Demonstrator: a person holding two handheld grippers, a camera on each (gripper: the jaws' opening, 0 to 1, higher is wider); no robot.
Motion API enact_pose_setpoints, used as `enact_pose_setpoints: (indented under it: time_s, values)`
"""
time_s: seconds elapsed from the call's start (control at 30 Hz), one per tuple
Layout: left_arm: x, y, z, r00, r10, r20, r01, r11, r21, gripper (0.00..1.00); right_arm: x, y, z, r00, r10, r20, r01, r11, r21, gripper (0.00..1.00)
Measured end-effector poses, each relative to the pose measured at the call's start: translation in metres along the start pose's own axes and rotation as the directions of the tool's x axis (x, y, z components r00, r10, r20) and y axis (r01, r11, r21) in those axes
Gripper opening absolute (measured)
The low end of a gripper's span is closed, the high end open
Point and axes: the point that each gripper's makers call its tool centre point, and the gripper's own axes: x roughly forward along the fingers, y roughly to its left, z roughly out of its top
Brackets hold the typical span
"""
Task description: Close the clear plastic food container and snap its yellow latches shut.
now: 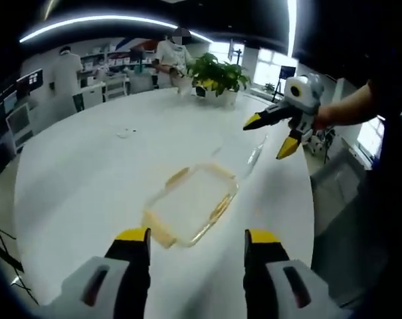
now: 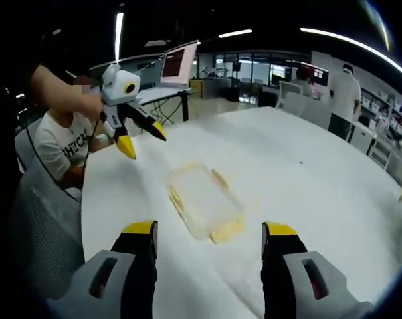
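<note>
The clear plastic food container (image 1: 191, 203) with yellow latches (image 1: 220, 206) lies flat on the white table (image 1: 88, 166), just beyond my left gripper (image 1: 198, 236), which is open and holds nothing. A faint clear piece (image 1: 252, 154) lies just past the container; I cannot tell what it is. My right gripper (image 1: 280, 133) hangs open above the table's far right, held by a hand. In the right gripper view the container (image 2: 204, 199) sits ahead of the open, bare right gripper (image 2: 210, 230), and the left gripper (image 2: 137, 133) hovers open at upper left.
A potted plant (image 1: 217, 76) stands at the table's far edge, with people standing behind it. A seated person (image 2: 61, 146) and a mesh chair (image 2: 34, 226) are at the table's left edge. A screen (image 2: 177, 63) stands behind. The table edge (image 1: 307, 219) runs close on the right.
</note>
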Motion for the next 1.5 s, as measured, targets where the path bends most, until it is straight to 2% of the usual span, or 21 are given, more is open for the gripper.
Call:
enact_pose_setpoints:
  time_s: [0.1,0.17,0.43,0.63,0.7,0.77,1.0,1.17,1.3,1.5]
  values:
    - [0.004,0.003,-0.003,1.000,-0.007,-0.021,0.007,1.000,0.005,0.50,0.004,-0.002,0.001,1.000,0.009,0.006,-0.010,1.000,0.006,0.63]
    - [0.007,0.005,-0.004,1.000,-0.004,-0.028,0.005,1.000,0.029,0.51,0.007,-0.005,-0.004,1.000,0.007,-0.028,-0.008,1.000,-0.017,0.61]
    - [0.017,0.011,-0.006,0.998,-0.030,-0.053,0.033,0.997,0.064,0.51,0.020,-0.014,-0.009,0.995,0.032,-0.095,-0.040,0.996,-0.079,0.58]
    - [0.024,0.014,-0.009,0.996,-0.049,-0.071,0.054,0.995,0.079,0.51,0.029,-0.018,-0.014,0.991,0.050,-0.127,-0.064,0.992,-0.106,0.58]
    - [0.026,0.015,-0.011,0.995,-0.053,-0.088,0.061,0.993,0.100,0.51,0.032,-0.020,-0.016,0.990,0.044,-0.133,-0.060,0.991,-0.117,0.61]
    - [0.028,0.017,-0.013,0.993,-0.058,-0.099,0.068,0.992,0.110,0.51,0.034,-0.019,-0.018,0.987,0.062,-0.146,-0.080,0.989,-0.125,0.58]
    - [0.035,0.024,-0.016,0.986,-0.074,-0.148,0.100,0.979,0.179,0.48,0.042,-0.023,-0.030,0.974,0.073,-0.215,-0.114,0.977,-0.182,0.56]
    - [0.041,0.031,-0.018,0.978,-0.080,-0.190,0.124,0.964,0.235,0.47,0.048,-0.030,-0.030,0.970,0.069,-0.234,-0.120,0.971,-0.209,0.58]
    - [0.046,0.036,-0.018,0.975,-0.086,-0.207,0.139,0.956,0.260,0.46,0.054,-0.033,-0.031,0.964,0.083,-0.254,-0.138,0.968,-0.207,0.56]
    - [0.053,0.040,-0.022,0.965,-0.096,-0.244,0.169,0.939,0.299,0.45,0.060,-0.030,-0.038,0.946,0.115,-0.304,-0.184,0.960,-0.210,0.55]
